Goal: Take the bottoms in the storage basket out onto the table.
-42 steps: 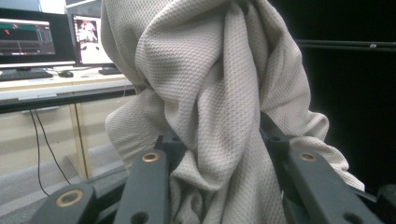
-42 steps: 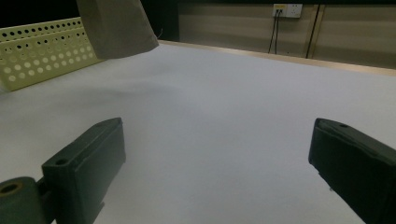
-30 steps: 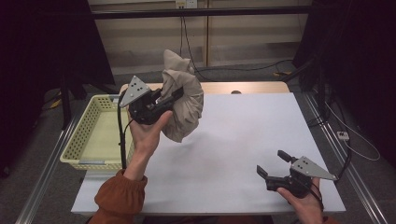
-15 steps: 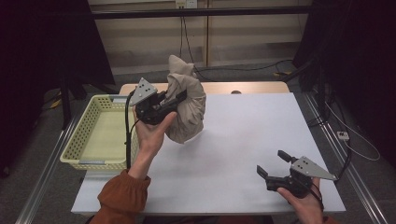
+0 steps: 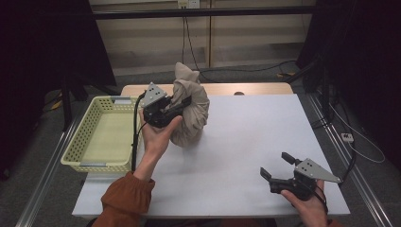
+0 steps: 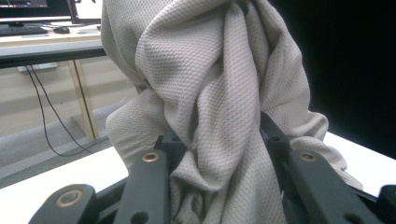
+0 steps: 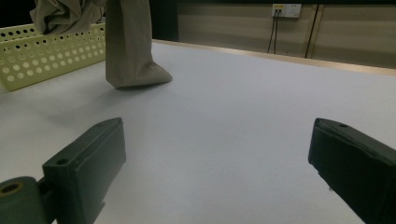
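Clamped tight, the jaws of the left gripper (image 5: 182, 105) are pinching a bunched fold of the beige knit cloth (image 5: 190, 108), and in the left gripper view the fabric (image 6: 210, 93) is bulging up between both black jaws. That cloth is hanging in a twisted bundle over the table's (image 5: 265, 137) far left part, just beside the pale yellow basket (image 5: 80, 142) sitting at the left edge, and its lower end is touching the white surface; the right gripper view is showing that bottom end (image 7: 133, 70) resting on the tabletop. Over at the near right corner, the right gripper (image 5: 279, 166) is sitting low in the hand with its jaws spread wide apart, nothing between them.
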{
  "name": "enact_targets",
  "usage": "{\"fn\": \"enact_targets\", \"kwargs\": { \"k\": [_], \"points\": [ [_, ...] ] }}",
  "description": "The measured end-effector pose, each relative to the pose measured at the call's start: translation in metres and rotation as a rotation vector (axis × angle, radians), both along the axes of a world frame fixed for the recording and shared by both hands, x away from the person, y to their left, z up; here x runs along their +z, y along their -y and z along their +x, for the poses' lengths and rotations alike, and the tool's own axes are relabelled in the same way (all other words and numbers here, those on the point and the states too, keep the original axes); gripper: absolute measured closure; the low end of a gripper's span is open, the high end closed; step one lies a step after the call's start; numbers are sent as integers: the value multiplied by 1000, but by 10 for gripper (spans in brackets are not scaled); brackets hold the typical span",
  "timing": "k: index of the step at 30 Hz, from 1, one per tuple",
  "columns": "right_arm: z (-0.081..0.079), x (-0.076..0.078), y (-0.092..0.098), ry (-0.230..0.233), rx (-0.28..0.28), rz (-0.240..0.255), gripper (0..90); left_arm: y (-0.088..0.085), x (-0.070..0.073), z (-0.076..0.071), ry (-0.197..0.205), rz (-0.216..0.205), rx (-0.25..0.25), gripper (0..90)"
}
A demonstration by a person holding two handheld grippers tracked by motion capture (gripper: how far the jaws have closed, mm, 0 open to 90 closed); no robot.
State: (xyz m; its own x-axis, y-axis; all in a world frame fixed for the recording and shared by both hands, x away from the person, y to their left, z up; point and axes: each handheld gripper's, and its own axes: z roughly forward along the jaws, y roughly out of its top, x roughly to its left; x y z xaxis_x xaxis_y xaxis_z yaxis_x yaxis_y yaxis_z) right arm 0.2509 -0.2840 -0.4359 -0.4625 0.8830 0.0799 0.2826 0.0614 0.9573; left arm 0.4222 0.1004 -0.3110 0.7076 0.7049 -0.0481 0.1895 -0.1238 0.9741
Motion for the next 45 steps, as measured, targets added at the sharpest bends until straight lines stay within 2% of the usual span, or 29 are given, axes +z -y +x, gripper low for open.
{"fn": "enact_targets", "kwargs": {
  "k": [12, 27, 31, 35, 41, 45],
  "points": [
    [0, 0, 0, 0, 3, -3, 41, 1, -12, 7, -44, 13, 22, 637],
    [0, 0, 0, 1, 3, -2, 42, 13, -29, 11, -74, 87, 12, 636],
    [0, 0, 0, 2, 4, -9, 42, 17, -33, 11, -64, 122, 17, 635],
    [0, 0, 0, 1, 3, -4, 42, 20, -36, 12, -77, 123, 9, 635],
    [0, 0, 0, 1, 4, -4, 42, 25, -44, 14, -97, 160, 3, 635],
    [0, 0, 0, 3, 3, -2, 43, 26, -48, 15, -111, 160, 0, 635]
  ]
}}
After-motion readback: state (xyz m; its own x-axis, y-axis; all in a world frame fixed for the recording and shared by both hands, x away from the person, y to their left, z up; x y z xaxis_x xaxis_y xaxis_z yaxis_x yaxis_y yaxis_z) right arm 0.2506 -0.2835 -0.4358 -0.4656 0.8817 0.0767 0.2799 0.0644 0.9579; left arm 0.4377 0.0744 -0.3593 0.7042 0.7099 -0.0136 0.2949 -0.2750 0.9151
